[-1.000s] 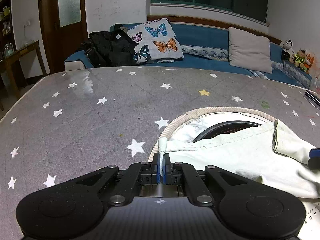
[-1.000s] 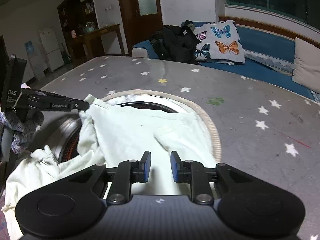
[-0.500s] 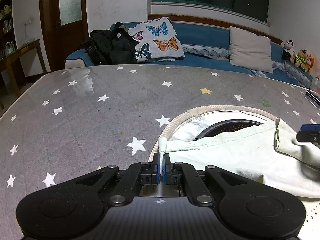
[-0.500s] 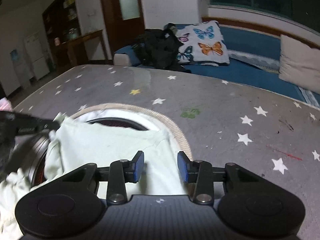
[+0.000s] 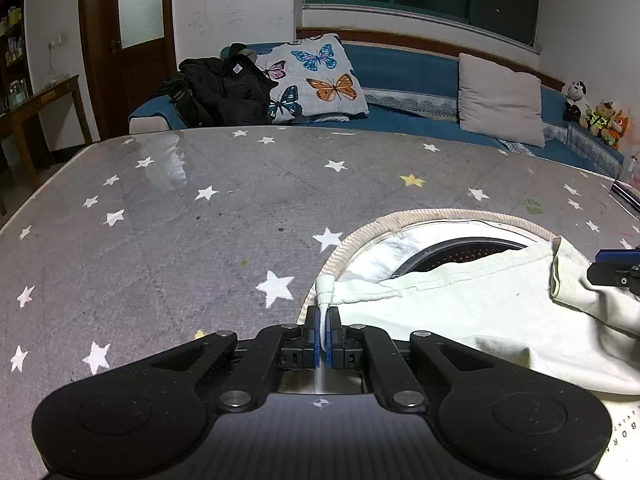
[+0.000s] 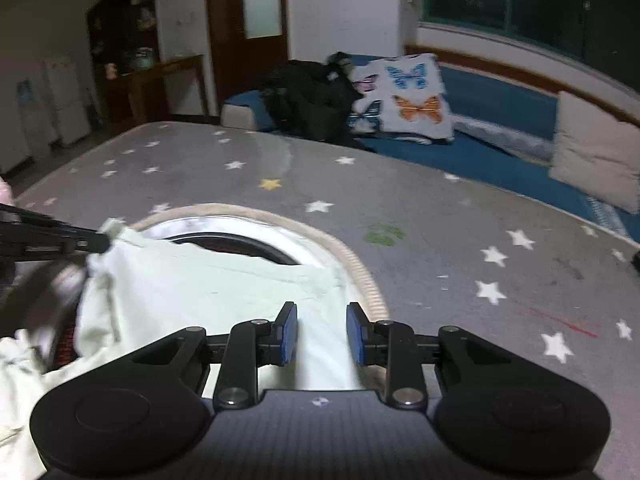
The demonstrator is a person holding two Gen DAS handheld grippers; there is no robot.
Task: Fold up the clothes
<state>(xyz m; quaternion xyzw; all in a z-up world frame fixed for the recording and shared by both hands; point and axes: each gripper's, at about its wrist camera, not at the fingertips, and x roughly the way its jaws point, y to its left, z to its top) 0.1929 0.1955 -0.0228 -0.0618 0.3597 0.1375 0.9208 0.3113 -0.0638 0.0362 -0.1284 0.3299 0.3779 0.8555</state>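
A pale green garment [image 5: 472,308] lies spread over a white printed shirt with a ribbed collar [image 5: 420,216] on the grey star-patterned table [image 5: 180,240]. My left gripper [image 5: 323,330] is shut on the pale garment's left corner, which sticks up between the blue pads. In the right wrist view the same pale green garment [image 6: 224,284] stretches from the left gripper's tip at the far left to my right gripper [image 6: 322,334]. The right gripper is open, its blue pads either side of the garment's right edge without pinching it. Its dark fingertip also shows at the right edge of the left wrist view.
A blue sofa [image 5: 412,76] runs behind the table with a butterfly cushion [image 5: 316,76], a black jacket [image 5: 216,88] and a beige pillow [image 5: 500,100]. Soft toys [image 5: 596,116] sit at its right end. A wooden door [image 5: 128,40] and a side table stand at the left.
My right gripper has opened wider and swung right along the garment's edge, lifting its view. My left gripper stays shut on the corner and has barely moved.
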